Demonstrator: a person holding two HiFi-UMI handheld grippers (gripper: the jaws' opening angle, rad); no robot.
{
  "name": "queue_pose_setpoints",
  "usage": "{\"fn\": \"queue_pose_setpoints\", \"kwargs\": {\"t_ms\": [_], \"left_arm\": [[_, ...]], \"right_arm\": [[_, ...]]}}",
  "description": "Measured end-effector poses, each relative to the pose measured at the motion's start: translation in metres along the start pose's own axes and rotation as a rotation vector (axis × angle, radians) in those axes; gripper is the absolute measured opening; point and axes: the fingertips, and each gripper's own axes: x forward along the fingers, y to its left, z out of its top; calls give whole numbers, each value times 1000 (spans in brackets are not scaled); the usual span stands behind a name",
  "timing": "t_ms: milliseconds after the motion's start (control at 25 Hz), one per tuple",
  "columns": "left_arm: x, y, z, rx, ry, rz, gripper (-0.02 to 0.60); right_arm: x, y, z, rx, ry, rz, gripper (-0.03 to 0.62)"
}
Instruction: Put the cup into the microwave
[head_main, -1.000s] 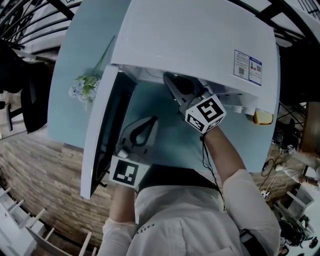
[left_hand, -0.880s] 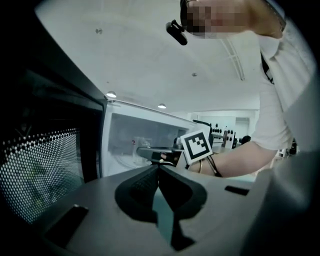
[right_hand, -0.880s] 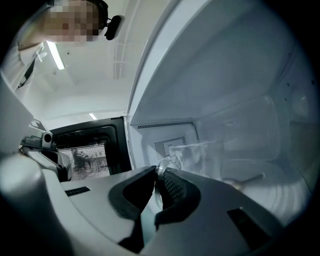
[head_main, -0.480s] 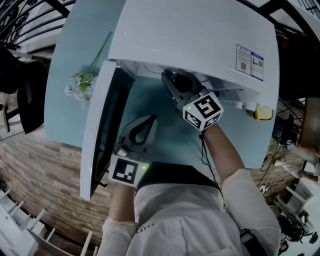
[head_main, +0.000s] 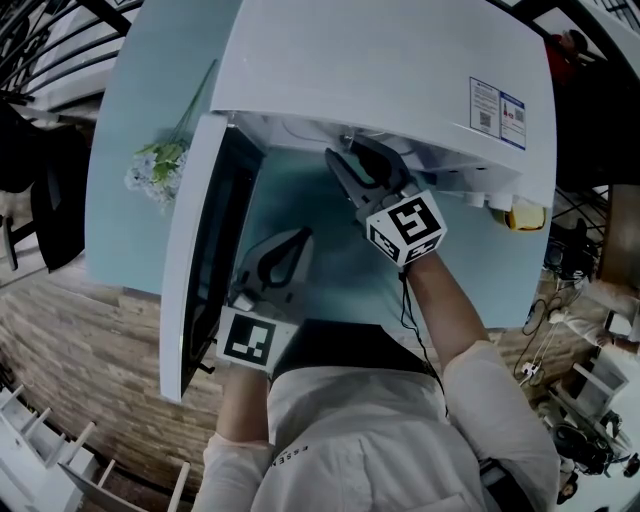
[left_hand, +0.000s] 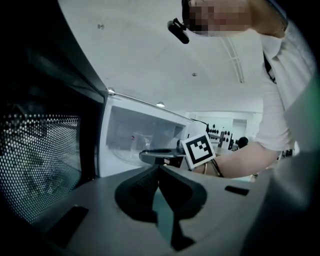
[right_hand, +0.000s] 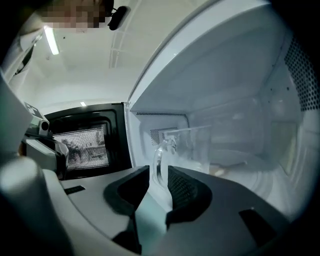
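A white microwave (head_main: 400, 70) stands on the pale blue table, its door (head_main: 200, 260) swung open to the left. My right gripper (head_main: 352, 152) reaches into the cavity, its tips under the top's edge. In the right gripper view a clear glass cup (right_hand: 197, 145) stands upright inside the cavity, over the glass turntable (right_hand: 270, 175). The right gripper (right_hand: 159, 175) is shut on the cup's handle (right_hand: 159, 161). My left gripper (head_main: 298, 240) hangs beside the open door, and its jaws (left_hand: 159, 169) are shut with nothing between them.
A sprig of pale flowers (head_main: 160, 170) lies on the table (head_main: 150, 110) left of the door. A yellow object (head_main: 522, 215) sits at the microwave's right front corner. The table's near edge borders a brick-patterned floor (head_main: 90, 380).
The right gripper stays in the microwave opening with the cup, shifted only slightly. The left gripper has not moved.
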Motion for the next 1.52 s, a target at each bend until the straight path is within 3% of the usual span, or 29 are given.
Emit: {"fn": "queue_pose_setpoints", "kwargs": {"t_ms": [360,680,840,1240,1520], "left_arm": [[-5,-4,13,29,-10,-14,3],[-15,-23,51,104,-43,-67,3],[-27,-40,75,126,-68,-96,3],[-56,-68,133,259,-139,-135,3],[-72,-60,168,338,-225,-102,3]], "right_arm": [[-40,6,24,47,-56,-104,106],[-83,23,60,94,-101,-174,104],[-114,33,83,108,-128,-209,35],[-181,64,160,22,-213,-272,17],[-204,77,192,-48,-253,-280,17]]}}
